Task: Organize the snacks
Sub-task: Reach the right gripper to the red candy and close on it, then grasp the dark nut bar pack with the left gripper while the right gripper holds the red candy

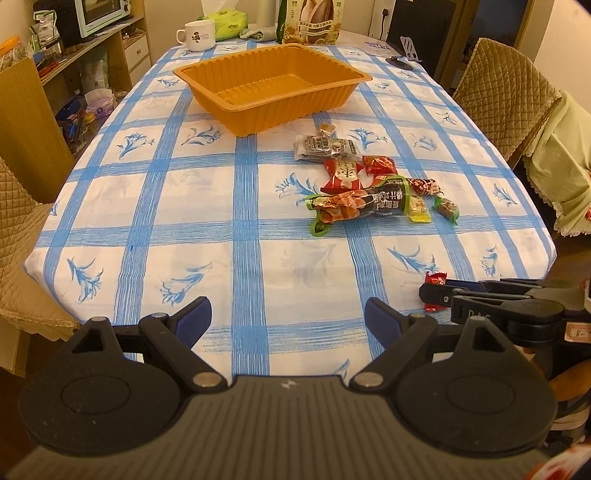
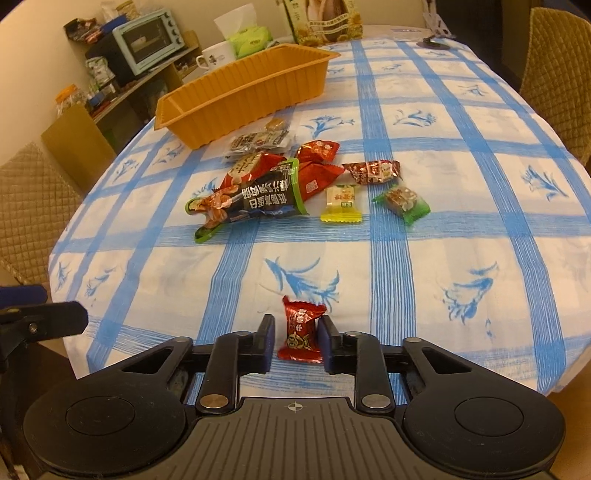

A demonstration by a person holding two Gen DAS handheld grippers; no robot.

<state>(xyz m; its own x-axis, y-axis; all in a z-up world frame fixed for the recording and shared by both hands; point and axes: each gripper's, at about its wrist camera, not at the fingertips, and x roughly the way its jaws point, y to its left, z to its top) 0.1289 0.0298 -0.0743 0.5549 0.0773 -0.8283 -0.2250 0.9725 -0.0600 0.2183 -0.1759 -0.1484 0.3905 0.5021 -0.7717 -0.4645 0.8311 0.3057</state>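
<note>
An empty orange tray (image 1: 273, 55) (image 2: 243, 96) stands at the far middle of the table. In front of it lies a pile of wrapped snacks (image 1: 354, 192) (image 2: 258, 192), with a long dark packet (image 2: 255, 201), a yellow candy (image 2: 341, 205) and a green candy (image 2: 402, 203). My right gripper (image 2: 297, 343) (image 1: 437, 297) is near the table's front edge, its jaws closed on a small red candy (image 2: 301, 330) (image 1: 436, 278) that stands upright between the pads. To its left my left gripper (image 1: 288, 314) hovers open over the cloth, nothing between its fingers.
Blue-checked tablecloth (image 1: 240, 221) covers the table. A white mug (image 1: 197, 35), green tissue pack (image 1: 229, 22) and a sunflower-seed bag (image 1: 314, 18) stand at the back. Quilted chairs (image 1: 506, 85) flank both sides. Shelves with a small oven (image 2: 147, 37) are on the left.
</note>
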